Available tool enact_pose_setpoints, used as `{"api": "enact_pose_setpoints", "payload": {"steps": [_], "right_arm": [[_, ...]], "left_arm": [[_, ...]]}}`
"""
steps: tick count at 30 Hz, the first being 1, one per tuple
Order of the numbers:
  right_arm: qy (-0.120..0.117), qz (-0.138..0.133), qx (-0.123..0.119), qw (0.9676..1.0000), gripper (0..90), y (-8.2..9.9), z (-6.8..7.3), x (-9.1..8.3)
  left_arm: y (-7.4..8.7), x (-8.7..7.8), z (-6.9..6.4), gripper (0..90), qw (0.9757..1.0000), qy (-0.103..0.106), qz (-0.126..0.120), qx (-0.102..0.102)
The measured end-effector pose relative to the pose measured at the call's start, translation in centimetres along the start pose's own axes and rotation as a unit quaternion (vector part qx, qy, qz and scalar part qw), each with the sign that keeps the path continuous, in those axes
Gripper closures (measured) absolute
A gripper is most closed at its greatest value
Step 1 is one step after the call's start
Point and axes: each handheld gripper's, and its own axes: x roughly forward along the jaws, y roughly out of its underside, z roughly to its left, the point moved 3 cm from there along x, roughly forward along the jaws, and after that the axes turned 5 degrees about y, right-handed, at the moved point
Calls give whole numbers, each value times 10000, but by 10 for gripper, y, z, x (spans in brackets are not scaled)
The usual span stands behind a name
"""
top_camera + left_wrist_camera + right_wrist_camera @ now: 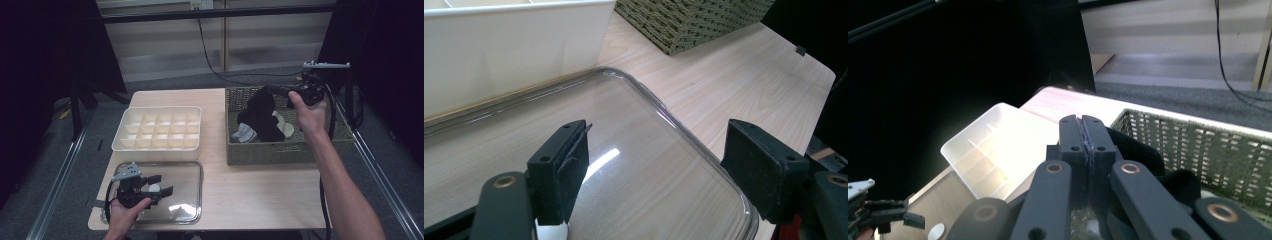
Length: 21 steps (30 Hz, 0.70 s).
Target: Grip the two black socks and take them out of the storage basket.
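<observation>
Black cloth [262,114] hangs pinched in right gripper [274,90] above basket [280,151].

The table [260,190] is pale wood-grain, smooth and matt. The lid [649,165] is clear plastic – glossy; the divided box [157,127] is cream plastic. The basket [280,150] is rough woven fibre – the black garment [262,115] in it is soft matt cloth.

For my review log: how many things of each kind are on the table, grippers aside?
Woven basket: 1
White divided tray: 1
Clear lid: 1
Black cloth, pinched by the right gripper: 1
Light cloth pieces in the basket, grey and pale: at least 2
Total: at least 6
</observation>
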Motion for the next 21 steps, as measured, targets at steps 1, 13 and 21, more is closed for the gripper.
{"api": "enact_pose_setpoints", "payload": {"steps": [1,13,21], "right_arm": [[7,-27,-10,10000,891,-1,1,-1],[14,-168,-85,9998,891,-14,7,-15],[-58,-277,-147,9995,891,-24,14,-23]], "left_arm": [[0,0,0,261,10000,-16,-3,-32],[-1,1,-2,264,10000,33,-3,-2],[-1,2,-2,265,10000,24,10,7]]}}
